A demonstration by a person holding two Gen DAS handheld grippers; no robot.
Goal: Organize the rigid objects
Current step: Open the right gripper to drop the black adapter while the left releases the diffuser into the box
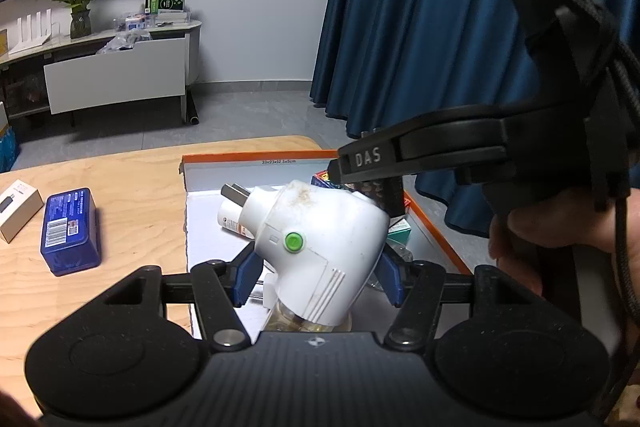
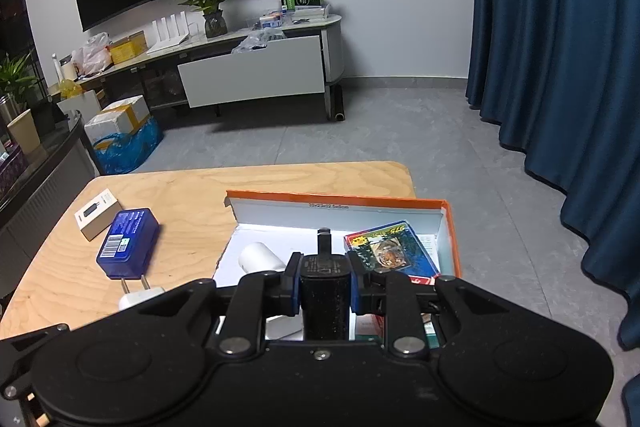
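Observation:
My left gripper [image 1: 316,275] is shut on a white plug-in device [image 1: 320,239] with a green button, tilted, held over the white-lined orange box [image 1: 256,158]. My right gripper [image 2: 323,277] is shut on a black charger plug [image 2: 323,287], held above the same box [image 2: 336,202]; its body also shows at the right of the left wrist view [image 1: 460,151]. In the box lie a white tube [image 2: 259,257], a card pack with a tiger picture [image 2: 394,253] and a green pack [image 1: 400,231].
On the wooden table [image 2: 192,195] left of the box lie a blue box [image 2: 128,247], a small white carton [image 2: 98,213] and a white plug adapter [image 2: 138,293]. Blue curtains [image 2: 560,67] hang at the right. A TV cabinet [image 2: 256,67] stands far behind.

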